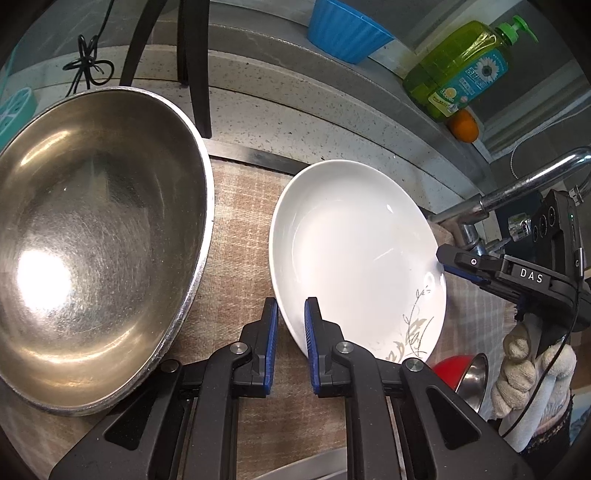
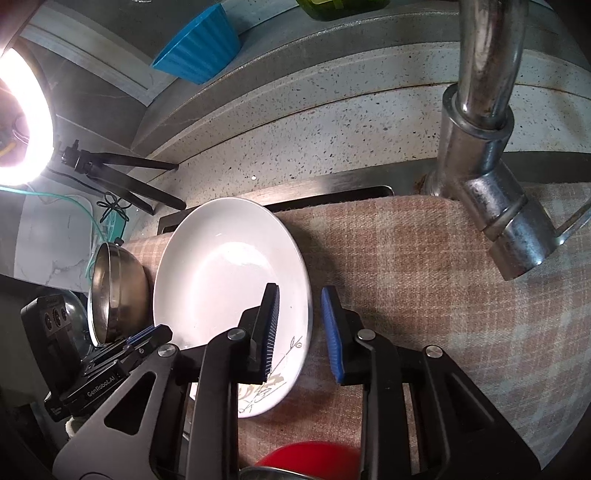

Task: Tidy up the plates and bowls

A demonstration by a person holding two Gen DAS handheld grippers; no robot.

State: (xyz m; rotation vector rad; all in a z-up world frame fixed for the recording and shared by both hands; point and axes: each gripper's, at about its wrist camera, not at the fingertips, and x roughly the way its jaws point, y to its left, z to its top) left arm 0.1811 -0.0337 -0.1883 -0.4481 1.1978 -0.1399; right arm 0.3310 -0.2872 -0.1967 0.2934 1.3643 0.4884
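Observation:
A white plate with a leaf pattern [image 1: 354, 254] lies on a plaid cloth [image 1: 240, 236]; it also shows in the right wrist view [image 2: 221, 280]. My left gripper [image 1: 291, 314] is open with the plate's near-left rim between its fingers. My right gripper [image 2: 300, 314] is open and straddles the plate's right rim; it shows in the left wrist view [image 1: 448, 258] at the plate's right edge. A large steel bowl [image 1: 92, 251] sits left of the plate and shows small in the right wrist view [image 2: 114, 291].
A chrome faucet [image 2: 484, 140] overhangs the cloth on the right. A red bowl [image 2: 314, 461] and a small steel bowl [image 1: 476, 376] lie near. On the back ledge stand a blue ribbed bowl [image 1: 343, 27], a green soap bottle [image 1: 461, 70] and an orange [image 1: 463, 125]. A ring light [image 2: 18, 118] stands left.

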